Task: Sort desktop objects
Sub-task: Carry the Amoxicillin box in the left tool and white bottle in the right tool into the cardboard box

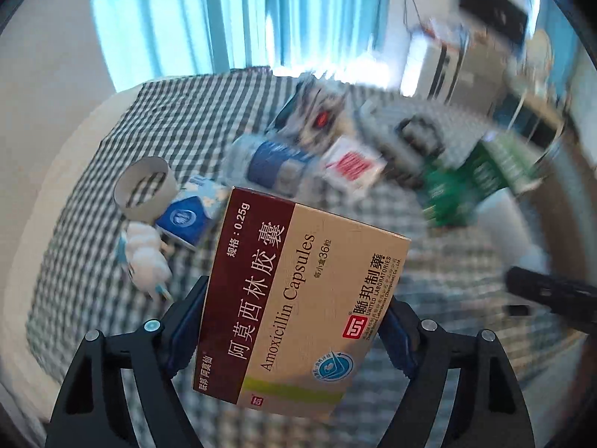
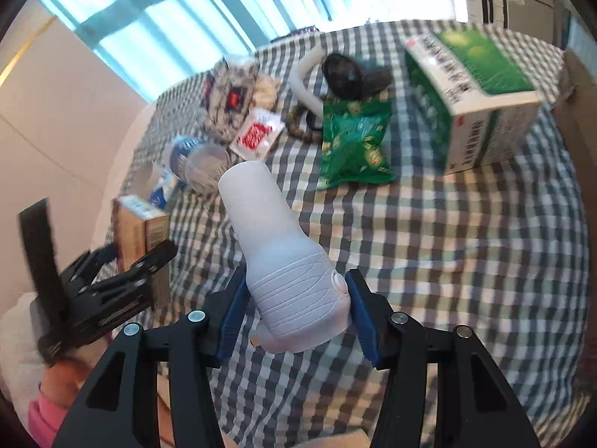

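The left claw (image 1: 294,321) pinches a pill box (image 1: 298,298) mid-frame; the right claw (image 2: 296,310) squeezes a white bottle (image 2: 283,257), maybe a lotion.

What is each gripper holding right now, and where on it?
The left gripper clamps the Amoxicillin box across its lower side edges. The right gripper clamps the white plastic device at its ribbed wide end.

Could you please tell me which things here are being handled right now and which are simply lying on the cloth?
In hand:
- Amoxicillin box, in the left gripper
- white bottle, in the right gripper

Lying about:
- green snack bag
- green carton
- tape roll
- red-and-white sachet
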A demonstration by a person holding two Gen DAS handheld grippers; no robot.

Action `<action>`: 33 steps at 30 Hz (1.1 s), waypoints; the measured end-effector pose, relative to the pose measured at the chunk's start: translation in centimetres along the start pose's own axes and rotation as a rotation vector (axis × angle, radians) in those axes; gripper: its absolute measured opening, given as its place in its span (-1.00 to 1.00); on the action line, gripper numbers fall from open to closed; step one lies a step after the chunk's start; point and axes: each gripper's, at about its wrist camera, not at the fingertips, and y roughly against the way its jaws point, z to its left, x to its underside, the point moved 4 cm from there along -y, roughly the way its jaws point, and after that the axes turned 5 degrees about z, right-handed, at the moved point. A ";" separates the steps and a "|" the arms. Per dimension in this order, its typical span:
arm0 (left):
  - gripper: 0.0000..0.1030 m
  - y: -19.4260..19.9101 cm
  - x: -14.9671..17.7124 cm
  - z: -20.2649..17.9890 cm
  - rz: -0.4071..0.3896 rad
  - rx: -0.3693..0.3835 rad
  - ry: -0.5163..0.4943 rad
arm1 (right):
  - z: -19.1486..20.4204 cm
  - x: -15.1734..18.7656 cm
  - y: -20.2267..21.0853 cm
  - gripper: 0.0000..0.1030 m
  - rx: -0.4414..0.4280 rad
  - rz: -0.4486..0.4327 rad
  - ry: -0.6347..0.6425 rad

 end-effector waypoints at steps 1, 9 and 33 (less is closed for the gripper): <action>0.61 1.5 0.3 -0.9 -0.014 0.021 0.020 | -0.1 0.0 1.1 0.01 -0.002 -0.016 -0.002; 0.61 8.4 -1.7 -10.2 -0.071 0.133 -0.004 | -2.3 -1.2 12.3 0.01 0.078 -0.198 -0.001; 0.61 8.0 -3.7 -39.9 -0.001 0.377 -0.297 | -23.8 2.4 27.3 0.01 0.409 -0.314 -0.311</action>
